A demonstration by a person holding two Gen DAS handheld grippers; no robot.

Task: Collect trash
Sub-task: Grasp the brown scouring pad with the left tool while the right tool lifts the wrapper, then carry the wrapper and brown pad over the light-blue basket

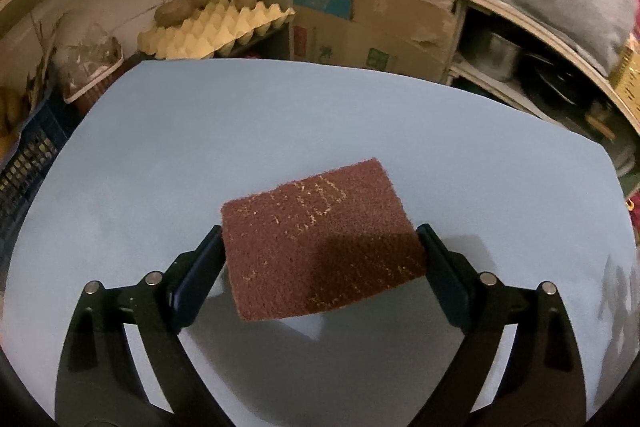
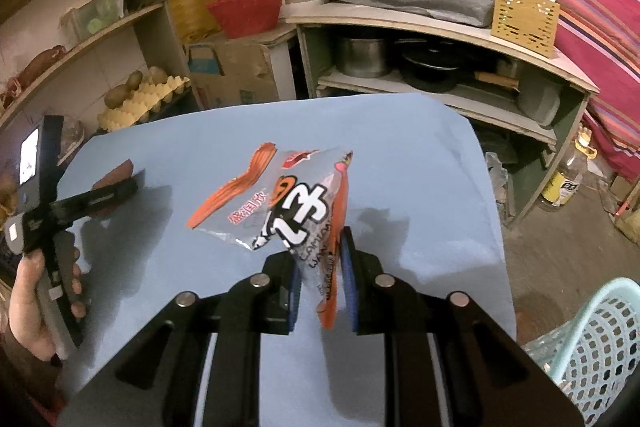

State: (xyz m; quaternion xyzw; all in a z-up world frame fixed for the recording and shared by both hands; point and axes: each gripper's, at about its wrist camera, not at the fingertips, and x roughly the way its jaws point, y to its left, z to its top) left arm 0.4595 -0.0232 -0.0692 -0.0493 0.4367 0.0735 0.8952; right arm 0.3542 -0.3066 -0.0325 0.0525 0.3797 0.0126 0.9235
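1. As seen from the left wrist view, the left gripper [image 1: 322, 259] holds a brown scouring pad [image 1: 320, 239] between its fingers [image 1: 200, 267], which press its two side edges; the pad is raised above the blue desk [image 1: 160, 147] and casts a shadow beneath
2. In the right wrist view, the same left gripper [image 2: 100, 195] appears at the far left, carried by the person's hand [image 2: 32, 291]
3. Centre: the right gripper [image 2: 320, 287] has its fingers [image 2: 348, 279] closed on the lower end of an orange-and-clear snack wrapper [image 2: 288, 203], which hangs lifted over the desk
4. Far right: a pale green mesh basket [image 2: 592, 347] stands on the floor beside the desk
5. Judged step: both items are picked up and carriage is pending; the next move probably calls for swinging each rightward over the basket and opening the fingers
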